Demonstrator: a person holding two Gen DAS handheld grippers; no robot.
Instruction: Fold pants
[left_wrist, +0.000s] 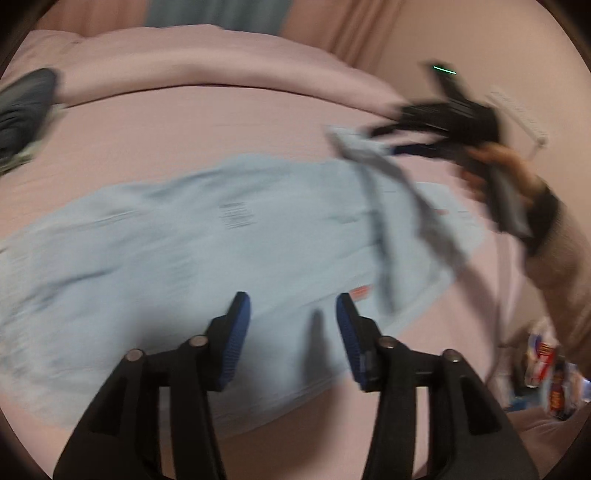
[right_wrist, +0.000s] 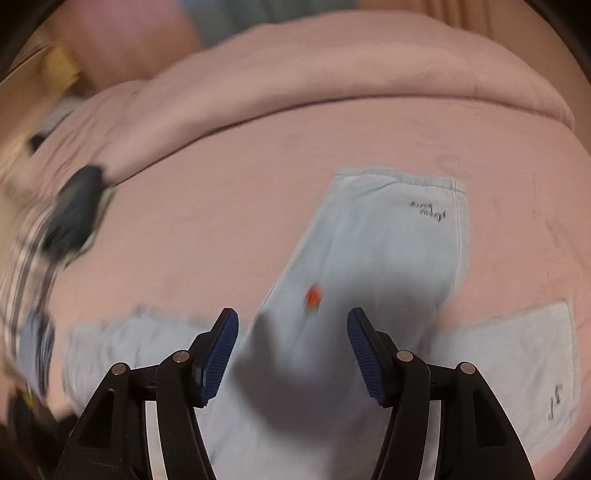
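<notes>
Light blue pants (left_wrist: 207, 236) lie spread on a pink bed. In the left wrist view my left gripper (left_wrist: 293, 306) is open and empty just above the pants' near edge. The right gripper (left_wrist: 388, 142) shows there at the far right, blurred, over the hem end of a pant leg (left_wrist: 373, 166), which looks lifted; I cannot tell its state from that view. In the right wrist view the right gripper (right_wrist: 293, 321) has its jaws wide apart over the pants (right_wrist: 388, 236), with nothing seen between the pads. One leg points away, another (right_wrist: 517, 354) lies to the right.
The pink bedsheet (left_wrist: 192, 125) covers the bed, with a rolled pink duvet (right_wrist: 332, 66) at the back. A dark folded garment (left_wrist: 22, 110) lies at the left. Colourful packets (left_wrist: 550, 373) sit beside the bed at the right. A pink curtain (left_wrist: 362, 26) hangs behind.
</notes>
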